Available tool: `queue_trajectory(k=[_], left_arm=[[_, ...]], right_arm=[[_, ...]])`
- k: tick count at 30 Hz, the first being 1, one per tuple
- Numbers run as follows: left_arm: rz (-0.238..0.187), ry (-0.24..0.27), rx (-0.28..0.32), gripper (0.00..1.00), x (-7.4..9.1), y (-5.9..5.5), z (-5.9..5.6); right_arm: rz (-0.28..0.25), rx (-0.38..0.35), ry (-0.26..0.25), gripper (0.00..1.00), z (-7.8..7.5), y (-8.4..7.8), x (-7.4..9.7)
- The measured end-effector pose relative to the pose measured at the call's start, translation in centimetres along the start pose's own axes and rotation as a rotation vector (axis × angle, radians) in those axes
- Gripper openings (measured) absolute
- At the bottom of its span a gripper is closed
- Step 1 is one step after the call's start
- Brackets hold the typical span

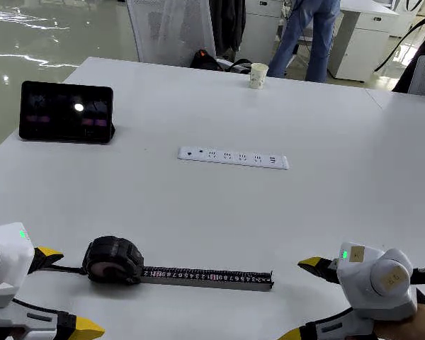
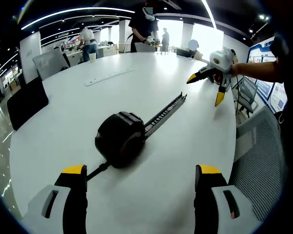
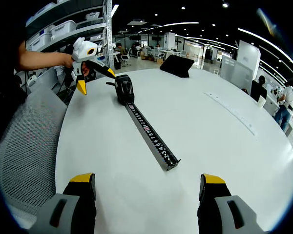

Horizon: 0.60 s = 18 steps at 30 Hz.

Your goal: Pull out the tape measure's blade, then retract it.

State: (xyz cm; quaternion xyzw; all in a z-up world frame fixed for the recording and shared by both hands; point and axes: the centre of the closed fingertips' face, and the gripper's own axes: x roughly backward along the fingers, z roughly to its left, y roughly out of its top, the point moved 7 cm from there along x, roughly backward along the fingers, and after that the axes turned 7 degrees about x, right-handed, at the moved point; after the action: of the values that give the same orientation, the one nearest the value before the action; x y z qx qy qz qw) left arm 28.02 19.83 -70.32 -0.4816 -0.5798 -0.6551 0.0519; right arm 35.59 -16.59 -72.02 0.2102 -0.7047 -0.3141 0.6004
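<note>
Grippers rest low at the near edge of the white table (image 1: 340, 205), one at each end of the tape measure. The left gripper (image 1: 69, 290) points inward from the left with its jaws spread wide and nothing between them. The right gripper (image 1: 299, 297) faces it from the right, jaws equally wide apart and empty.

The tape measure's black case (image 1: 113, 260) lies on the table just ahead of the left gripper's jaws. Its blade (image 1: 207, 276) is pulled out flat toward the right gripper, and the blade's tip stops short of that gripper's jaws without touching them. In the left gripper view the case (image 2: 119, 138) sits beyond the yellow jaw tips, not inside them, with the right gripper (image 2: 205, 89) past the far end of the blade (image 2: 163, 114).

A thin strap runs from the case toward one left jaw; whether they touch is unclear. The hands holding the grippers are cut off by the bottom edge of the head view. The blade's numbers are too small to read reliably.
</note>
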Motion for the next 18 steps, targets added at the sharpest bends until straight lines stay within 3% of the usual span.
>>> queue_trajectory(k=[11, 18], left_arm=[[-0.029, 0.039, 0.019, 0.92, 0.3, -0.2, -0.6], [-0.057, 0.054, 0.029, 0.96, 0.0, -0.4, -1.6]], right_arm=[[-0.032, -0.044, -0.056, 0.91, 1.6, 0.1, 0.2], [-0.052, -0.099, -0.093, 0.94, 2.3, 0.3, 0.2]])
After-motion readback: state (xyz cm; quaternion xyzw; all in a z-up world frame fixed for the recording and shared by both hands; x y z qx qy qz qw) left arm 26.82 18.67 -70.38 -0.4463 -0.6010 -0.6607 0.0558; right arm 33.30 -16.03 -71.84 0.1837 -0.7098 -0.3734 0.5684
